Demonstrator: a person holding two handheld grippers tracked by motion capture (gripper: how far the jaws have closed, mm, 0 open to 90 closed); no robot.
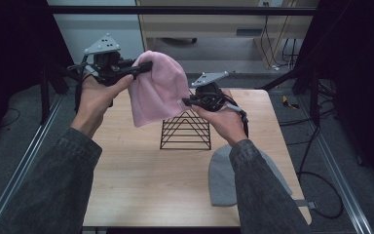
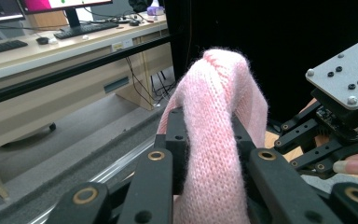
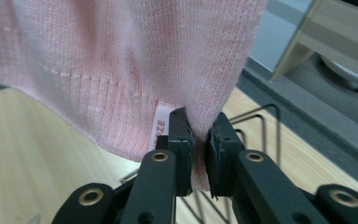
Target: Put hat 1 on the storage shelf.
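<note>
A: Item one, your left gripper (image 1: pixel 137 68); what has it got?

B: Its jaws are closed on the upper part of the pink beanie (image 1: pixel 155 87); in the left gripper view the knit (image 2: pixel 216 135) is bunched thick between them, so they stand part open around the fabric; you hold it raised above the far left of the table (image 1: pixel 141 185).

A: Item two, your right gripper (image 1: pixel 189 102)?

B: Pinched nearly closed on the beanie's lower edge; in the right gripper view the pads (image 3: pixel 181 140) squeeze the hem just beside a small white label (image 3: pixel 158 130); the hat hangs stretched between your two grippers, off the table.

A: Item three, beneath it?

B: A black wire rack (image 1: pixel 185 130), triangular, standing on the wood just below the hat, not touching it as far as the high view shows.

A: Item four?

B: A grey beanie (image 1: pixel 221 180); lying flat near the table's right front, partly under your right sleeve (image 1: pixel 258 190).
</note>
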